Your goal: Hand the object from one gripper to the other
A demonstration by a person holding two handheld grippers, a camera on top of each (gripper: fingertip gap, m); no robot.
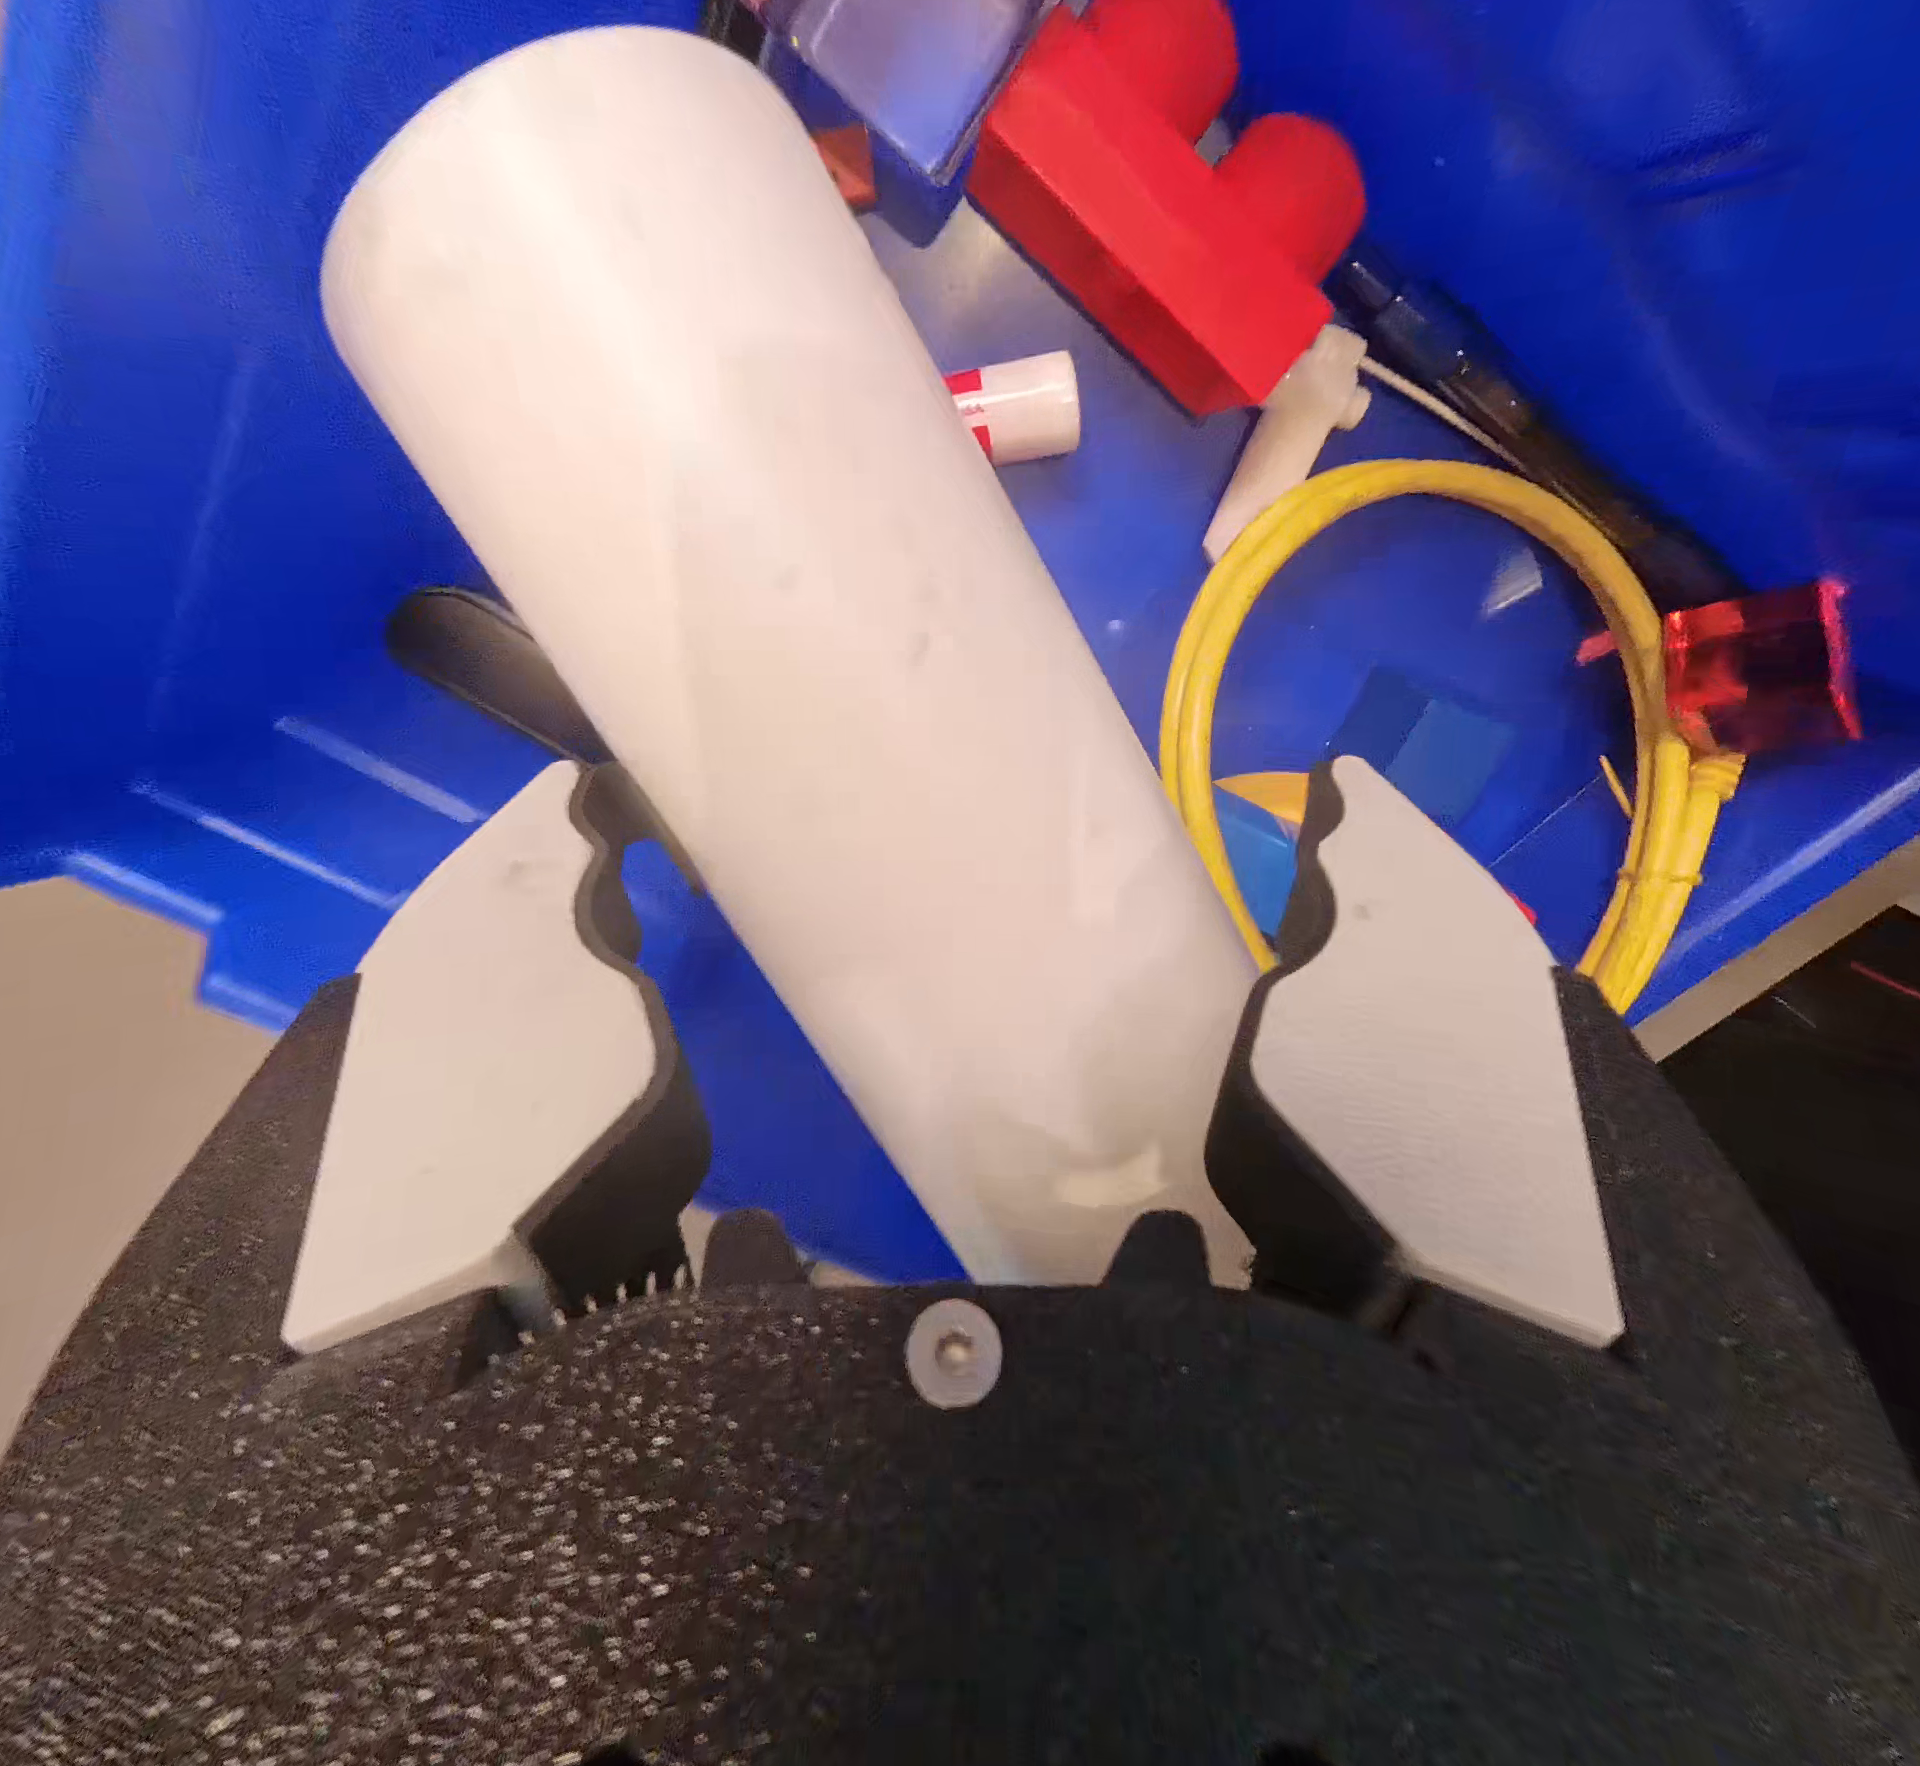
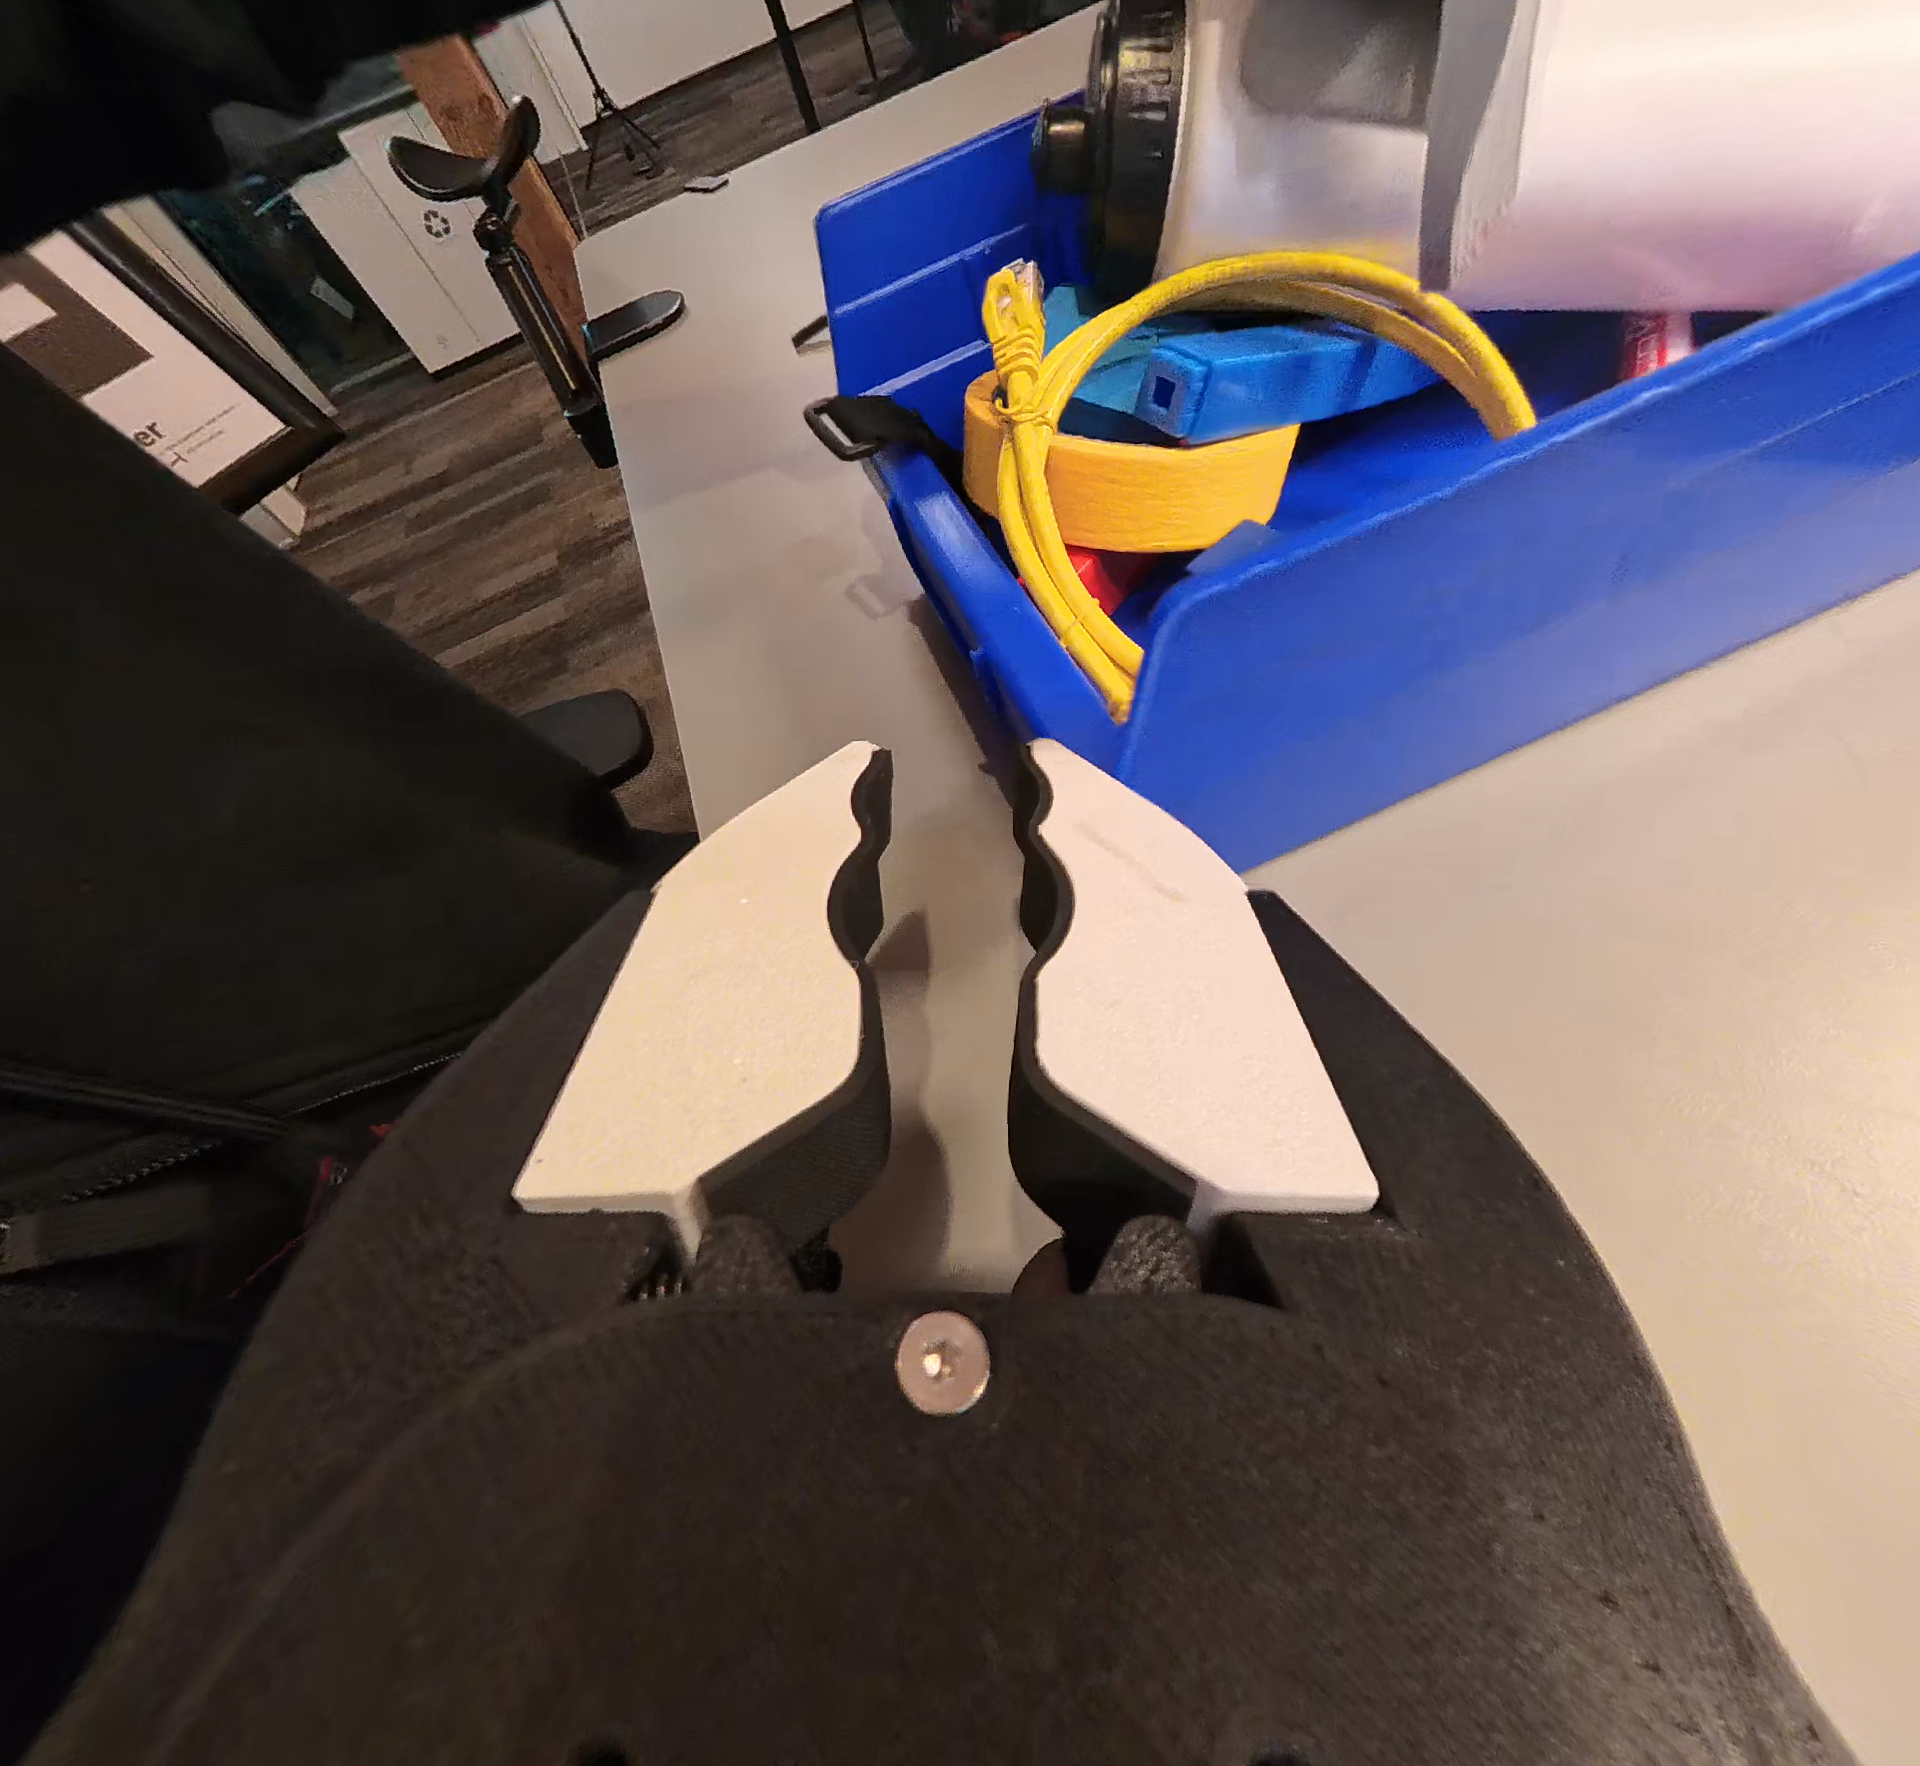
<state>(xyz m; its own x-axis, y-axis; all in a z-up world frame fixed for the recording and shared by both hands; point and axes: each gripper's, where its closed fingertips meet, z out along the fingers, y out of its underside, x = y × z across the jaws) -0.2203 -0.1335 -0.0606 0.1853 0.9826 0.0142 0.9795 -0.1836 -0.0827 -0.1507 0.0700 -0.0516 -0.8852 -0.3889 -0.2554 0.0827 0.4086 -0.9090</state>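
Observation:
A white bottle [image 1: 727, 521] lies tilted between the fingers of my left gripper [image 1: 956, 781], above the blue bin [image 1: 208, 366]. The left fingertip and the inner edge of the right finger touch it, so the gripper is shut on it. In the right wrist view the bottle [image 2: 1216, 158], with its black cap [image 2: 1132, 127], hangs over the bin [image 2: 1455, 656] with one left-gripper finger [image 2: 1455, 106] across it. My right gripper [image 2: 956, 760] is empty over the grey table [image 2: 1558, 989] beside the bin's corner, its jaws a narrow gap apart.
The bin holds a red block [image 1: 1143, 199], a clear box [image 1: 904, 2], a small white tube [image 1: 1018, 407], a yellow cable [image 2: 1039, 511], a yellow tape roll [image 2: 1143, 490] and a blue piece [image 2: 1278, 386]. The table edge and a chair [image 2: 613, 729] lie to the left.

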